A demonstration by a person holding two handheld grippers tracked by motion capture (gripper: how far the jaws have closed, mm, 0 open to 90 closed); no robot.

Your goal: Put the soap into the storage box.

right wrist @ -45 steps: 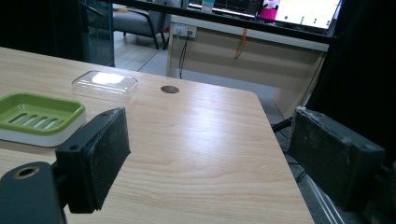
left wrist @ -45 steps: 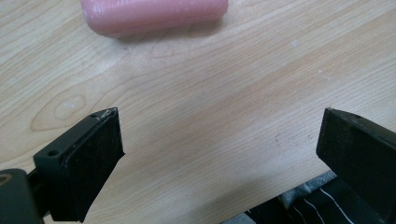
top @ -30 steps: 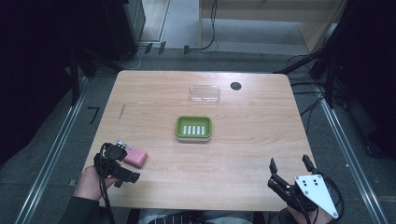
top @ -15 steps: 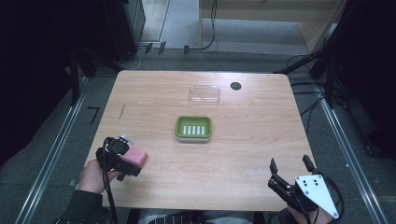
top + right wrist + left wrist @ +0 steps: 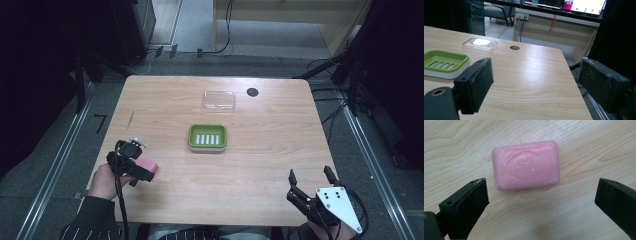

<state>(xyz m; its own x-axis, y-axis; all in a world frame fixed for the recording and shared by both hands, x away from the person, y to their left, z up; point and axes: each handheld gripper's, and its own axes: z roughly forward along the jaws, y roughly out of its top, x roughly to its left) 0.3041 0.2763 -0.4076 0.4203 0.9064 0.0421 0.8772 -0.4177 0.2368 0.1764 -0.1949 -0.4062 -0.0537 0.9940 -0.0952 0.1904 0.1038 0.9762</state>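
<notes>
A pink bar of soap [image 5: 526,165] lies flat on the wooden table, its stamped face up. My left gripper [image 5: 541,195] hovers over it, open wide, with the soap just ahead of the jaw tips and touching neither. In the high view the soap [image 5: 148,164] sits near the table's front left, partly under the left gripper [image 5: 143,173]. My right gripper [image 5: 309,176] stands open at the front right edge with nothing between its jaws. In the right gripper view the right gripper [image 5: 536,75] faces across the table.
A green soap dish [image 5: 192,138] on a white base stands at the table's middle, also as the dish [image 5: 431,53]. A clear plastic lid [image 5: 219,100] lies behind it, beside a round black hole [image 5: 252,92]. The table's right edge [image 5: 574,82] is close.
My left gripper has shifted slightly forward and closer over the pink soap. The soap and the right gripper have stayed where they were.
</notes>
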